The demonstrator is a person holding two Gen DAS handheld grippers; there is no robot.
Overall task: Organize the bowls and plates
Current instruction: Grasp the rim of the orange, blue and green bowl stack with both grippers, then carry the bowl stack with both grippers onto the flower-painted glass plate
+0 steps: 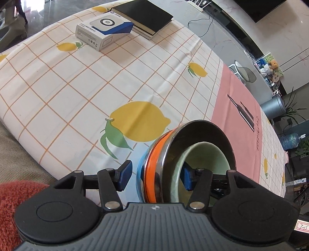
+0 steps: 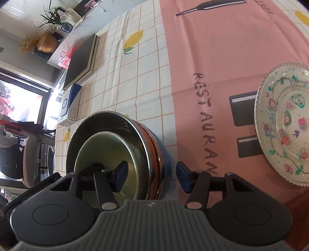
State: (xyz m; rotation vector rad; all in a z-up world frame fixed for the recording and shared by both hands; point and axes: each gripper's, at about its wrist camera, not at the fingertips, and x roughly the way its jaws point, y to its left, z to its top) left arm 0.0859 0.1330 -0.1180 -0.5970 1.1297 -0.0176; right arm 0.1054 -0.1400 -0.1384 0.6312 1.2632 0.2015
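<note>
The nested bowls [image 1: 185,154] — a pale green one inside a steel one, over orange and blue rims — sat on the tablecloth [image 1: 77,92] by its pink panel. The left gripper [image 1: 154,173] and right gripper [image 2: 152,176] each straddled the rim wall, jaws apart, not visibly pressing. The stack was likely heavy, stiff and slick — best pinched at opposite rims. A patterned glass plate [image 2: 285,123], probably fragile, lay nearby.

Nested bowls: four, namely one pale green bowl [image 1: 208,154], one steel bowl [image 1: 200,131], one orange bowl [image 1: 152,170], one blue bowl [image 1: 140,171]. Patterned glass plate [image 2: 285,123]: one. White-and-blue box [image 1: 104,32]: one. Black notebook [image 1: 144,13]: one.
</note>
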